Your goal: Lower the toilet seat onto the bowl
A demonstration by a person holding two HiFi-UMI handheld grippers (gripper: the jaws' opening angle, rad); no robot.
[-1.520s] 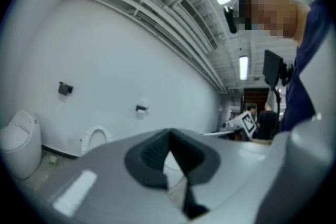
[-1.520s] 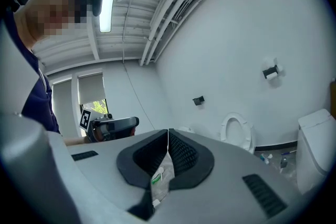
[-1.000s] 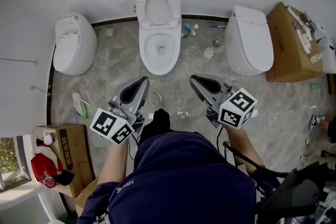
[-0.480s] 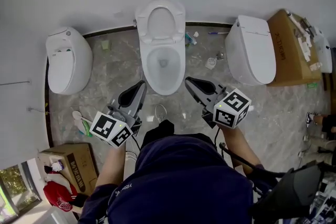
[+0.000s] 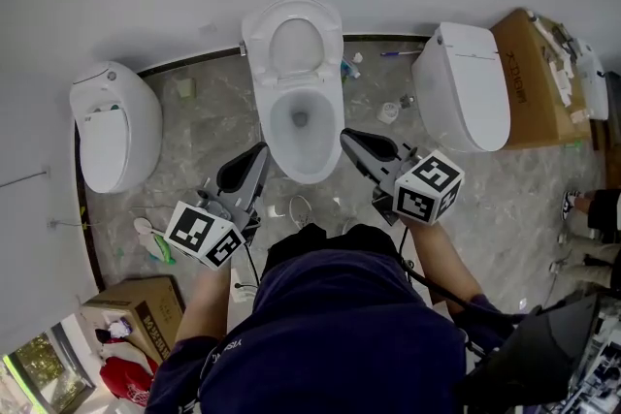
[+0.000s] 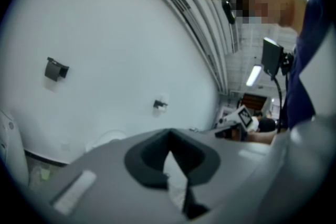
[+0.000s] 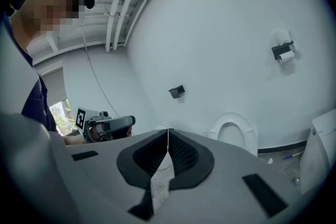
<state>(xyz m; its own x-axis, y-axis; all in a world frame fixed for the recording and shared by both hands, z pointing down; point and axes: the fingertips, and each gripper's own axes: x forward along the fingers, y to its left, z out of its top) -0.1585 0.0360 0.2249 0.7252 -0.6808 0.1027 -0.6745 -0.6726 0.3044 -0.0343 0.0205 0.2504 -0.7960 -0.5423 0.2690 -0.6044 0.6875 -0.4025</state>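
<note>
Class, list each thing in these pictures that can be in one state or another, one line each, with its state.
Toilet seat: raised, standing up at the back of the bowl, not lowered.
Middle bowl: uncovered.
Left toilet: lid down.
Right toilet: lid down.
Left gripper: shut, nothing between its jaws.
Right gripper: shut, nothing between its jaws.

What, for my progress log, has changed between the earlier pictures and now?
The person has moved in on the middle toilet: the left gripper and right gripper, earlier short of the bowl, now flank its front. Unchanged: both shut and empty, seat raised.
</note>
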